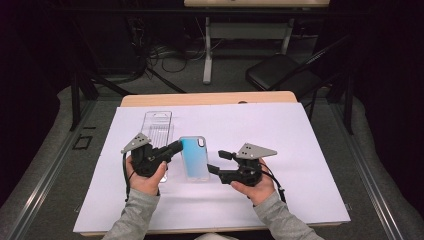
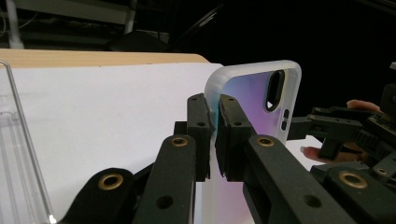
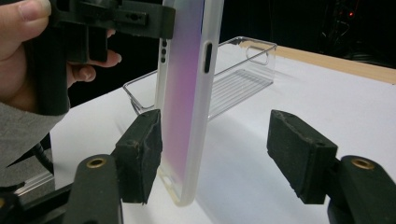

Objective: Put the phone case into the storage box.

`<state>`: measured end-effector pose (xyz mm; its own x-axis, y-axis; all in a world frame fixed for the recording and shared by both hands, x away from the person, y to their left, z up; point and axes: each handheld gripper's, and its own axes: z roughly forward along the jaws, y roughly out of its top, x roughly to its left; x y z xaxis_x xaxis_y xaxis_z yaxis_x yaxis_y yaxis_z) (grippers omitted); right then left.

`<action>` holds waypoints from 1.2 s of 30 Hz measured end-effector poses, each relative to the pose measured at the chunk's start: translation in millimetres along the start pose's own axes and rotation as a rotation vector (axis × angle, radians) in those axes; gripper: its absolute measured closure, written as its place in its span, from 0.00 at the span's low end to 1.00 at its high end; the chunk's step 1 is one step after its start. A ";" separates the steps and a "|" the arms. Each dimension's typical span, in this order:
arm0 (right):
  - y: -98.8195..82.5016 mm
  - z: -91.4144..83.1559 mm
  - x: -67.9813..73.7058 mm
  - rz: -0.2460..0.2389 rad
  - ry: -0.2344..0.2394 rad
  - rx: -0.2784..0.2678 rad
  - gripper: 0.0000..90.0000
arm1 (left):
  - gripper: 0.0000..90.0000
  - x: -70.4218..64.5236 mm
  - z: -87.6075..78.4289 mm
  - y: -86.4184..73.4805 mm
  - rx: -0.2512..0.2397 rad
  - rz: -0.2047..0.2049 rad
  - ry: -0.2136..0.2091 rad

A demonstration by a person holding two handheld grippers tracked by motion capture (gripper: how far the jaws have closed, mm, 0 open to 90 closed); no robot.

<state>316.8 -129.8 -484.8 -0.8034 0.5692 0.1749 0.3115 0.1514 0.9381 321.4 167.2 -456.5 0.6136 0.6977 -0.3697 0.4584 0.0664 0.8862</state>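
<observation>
A phone case with a blue-to-pink back and a frosted white rim stands nearly upright over the white paper, camera cutout at the top. My left gripper is shut on its left rim; in the left gripper view the pads pinch the frosted edge of the case. My right gripper is open at the case's lower right. In the right gripper view, the case stands between the jaws of this gripper. It sits close against the left pad, and the right pad is far off.
A clear plastic tray lies on the paper behind the left gripper, also seen as the clear tray. The white sheet covers most of the wooden table. A black chair and desk legs stand beyond the far edge.
</observation>
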 end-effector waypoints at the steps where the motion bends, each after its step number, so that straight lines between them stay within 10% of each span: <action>1: 0.2 0.0 -0.4 -0.004 0.005 0.009 0.39 | 0.95 0.7 -0.4 0.4 -0.002 0.001 0.000; 36: 1.8 -5.6 -11.0 0.042 -0.039 0.018 0.05 | 0.95 17.5 -12.3 13.4 -0.052 0.030 0.042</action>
<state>323.4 -140.3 -483.4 -0.7690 0.6067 0.2014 0.3534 0.1408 0.9248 330.4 189.0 -447.7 0.5982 0.7295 -0.3316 0.4053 0.0815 0.9106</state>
